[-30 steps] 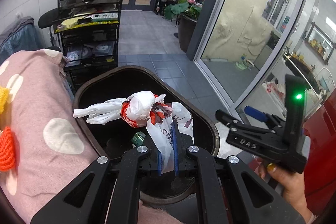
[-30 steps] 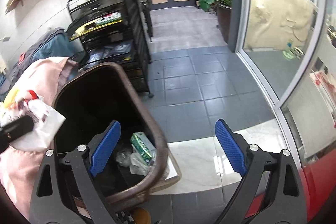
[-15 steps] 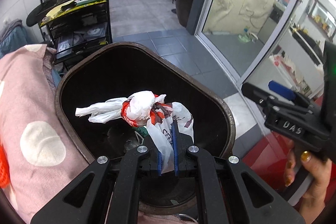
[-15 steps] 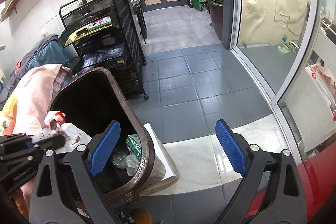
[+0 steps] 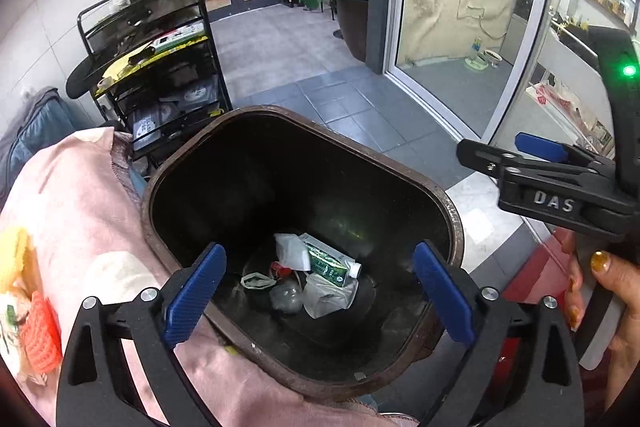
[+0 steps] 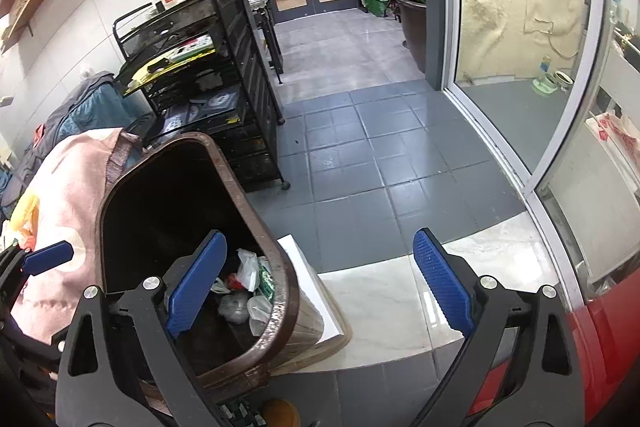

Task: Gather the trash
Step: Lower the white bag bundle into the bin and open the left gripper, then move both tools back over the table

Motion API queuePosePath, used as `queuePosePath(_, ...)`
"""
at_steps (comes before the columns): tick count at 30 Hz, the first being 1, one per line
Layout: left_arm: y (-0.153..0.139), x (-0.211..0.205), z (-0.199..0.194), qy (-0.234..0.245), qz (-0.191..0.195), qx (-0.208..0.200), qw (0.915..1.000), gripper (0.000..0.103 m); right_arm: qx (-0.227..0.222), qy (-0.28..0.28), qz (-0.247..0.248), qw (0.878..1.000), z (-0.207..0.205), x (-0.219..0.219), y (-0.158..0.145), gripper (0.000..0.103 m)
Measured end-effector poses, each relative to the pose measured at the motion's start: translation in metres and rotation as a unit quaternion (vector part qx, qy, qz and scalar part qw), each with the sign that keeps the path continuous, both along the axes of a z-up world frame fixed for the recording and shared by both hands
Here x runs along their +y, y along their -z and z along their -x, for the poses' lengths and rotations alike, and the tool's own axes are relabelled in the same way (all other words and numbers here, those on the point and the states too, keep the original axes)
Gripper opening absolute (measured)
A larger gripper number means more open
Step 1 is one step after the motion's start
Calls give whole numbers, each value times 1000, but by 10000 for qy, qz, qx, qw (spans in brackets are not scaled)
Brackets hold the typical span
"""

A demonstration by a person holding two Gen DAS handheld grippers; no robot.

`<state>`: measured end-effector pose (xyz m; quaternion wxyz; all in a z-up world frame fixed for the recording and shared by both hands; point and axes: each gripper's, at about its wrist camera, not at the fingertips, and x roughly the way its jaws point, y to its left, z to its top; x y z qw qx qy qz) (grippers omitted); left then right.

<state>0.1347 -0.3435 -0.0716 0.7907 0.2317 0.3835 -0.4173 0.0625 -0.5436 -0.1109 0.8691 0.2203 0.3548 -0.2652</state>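
Your left gripper (image 5: 320,291), clamped on the bag half a second ago, now gapes wide and empty directly above the bin (image 5: 450,211). Bag (image 5: 292,251) lies below, among trash. Right gripper (image 6: 318,291), beside the bin, wide, empty. Deposit judged complete.

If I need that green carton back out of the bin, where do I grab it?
Grip the green carton across its long flat sides, mid-body, coming straight down through the bin mouth. It lies on its side atop the crumpled plastic bags, cap end toward the right, so the body is exposed from above.
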Motion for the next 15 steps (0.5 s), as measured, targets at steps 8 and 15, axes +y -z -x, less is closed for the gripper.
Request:
queuePosePath(8, -15, 35, 9, -320, 434, -6, 9985, 97, -209, -276, -7, 9994, -8, 16, -6, 93)
queuePosePath(15, -33, 81, 14, -723, 891, -162, 9933, 97, -456, -875, 40, 9951, -26, 56, -19, 93)
